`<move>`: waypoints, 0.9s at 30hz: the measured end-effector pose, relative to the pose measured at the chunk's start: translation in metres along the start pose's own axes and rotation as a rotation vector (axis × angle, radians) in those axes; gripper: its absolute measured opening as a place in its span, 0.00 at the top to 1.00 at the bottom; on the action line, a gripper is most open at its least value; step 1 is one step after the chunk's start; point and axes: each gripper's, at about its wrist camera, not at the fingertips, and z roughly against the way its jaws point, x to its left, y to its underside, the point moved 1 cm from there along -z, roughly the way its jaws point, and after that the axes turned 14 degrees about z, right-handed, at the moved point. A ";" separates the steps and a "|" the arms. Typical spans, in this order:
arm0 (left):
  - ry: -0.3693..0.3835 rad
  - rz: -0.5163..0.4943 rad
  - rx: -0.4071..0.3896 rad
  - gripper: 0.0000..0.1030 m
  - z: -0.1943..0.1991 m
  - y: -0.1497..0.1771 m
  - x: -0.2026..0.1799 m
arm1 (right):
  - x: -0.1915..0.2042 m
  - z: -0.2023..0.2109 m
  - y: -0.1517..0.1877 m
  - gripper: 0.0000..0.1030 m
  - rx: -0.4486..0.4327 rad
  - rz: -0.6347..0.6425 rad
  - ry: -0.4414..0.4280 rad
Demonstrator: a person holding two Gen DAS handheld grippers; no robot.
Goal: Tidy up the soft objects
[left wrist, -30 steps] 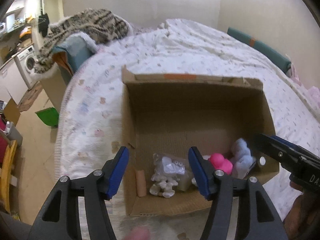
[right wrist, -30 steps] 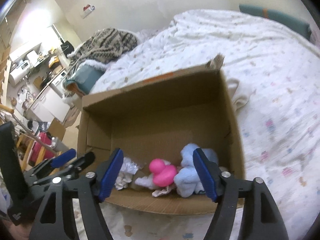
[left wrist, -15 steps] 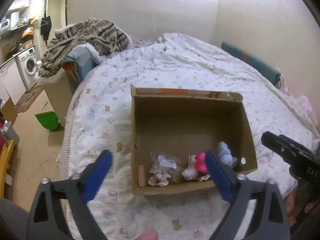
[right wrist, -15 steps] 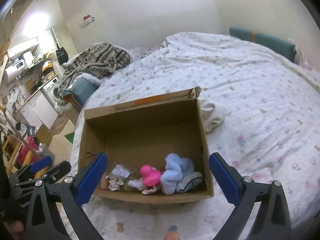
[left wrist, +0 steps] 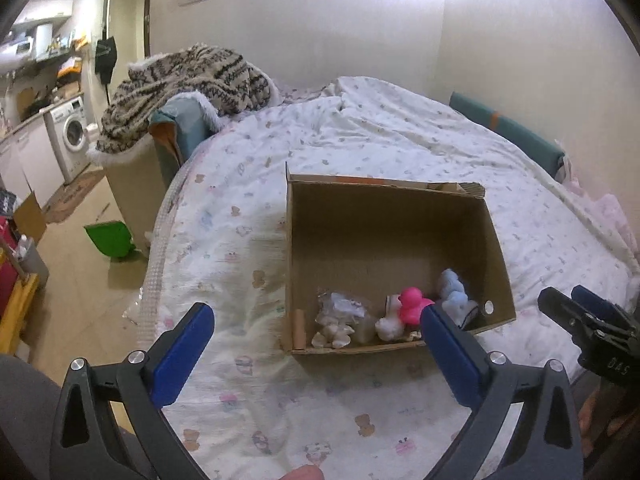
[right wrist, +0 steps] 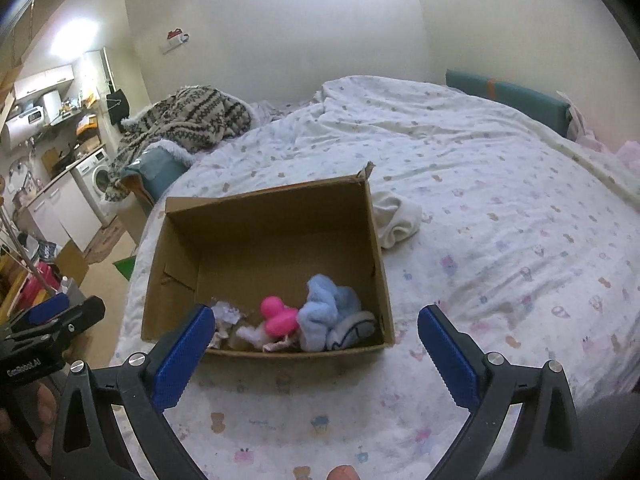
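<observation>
both claws spread and empty, left claw [left wrist: 316, 334] and right claw [right wrist: 314, 336] above bed [right wrist: 500, 240]; next likely: approach white cloth [right wrist: 396, 220] beside box [right wrist: 264, 204] low, pinch a fold.

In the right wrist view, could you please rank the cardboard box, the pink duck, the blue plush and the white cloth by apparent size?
1. cardboard box
2. blue plush and white cloth: these look alike, and the cloth lies farther off, so unranked
3. pink duck
</observation>
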 end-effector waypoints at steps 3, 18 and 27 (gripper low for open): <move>-0.016 -0.029 -0.022 0.00 0.005 0.004 -0.003 | 0.005 0.003 0.003 0.00 -0.009 0.016 0.021; -0.024 0.018 0.053 0.00 -0.020 0.013 0.003 | 0.017 -0.016 0.006 0.00 0.022 0.058 0.034; -0.024 0.026 0.060 0.00 -0.023 0.015 0.003 | 0.016 -0.022 0.007 0.00 0.050 0.050 0.034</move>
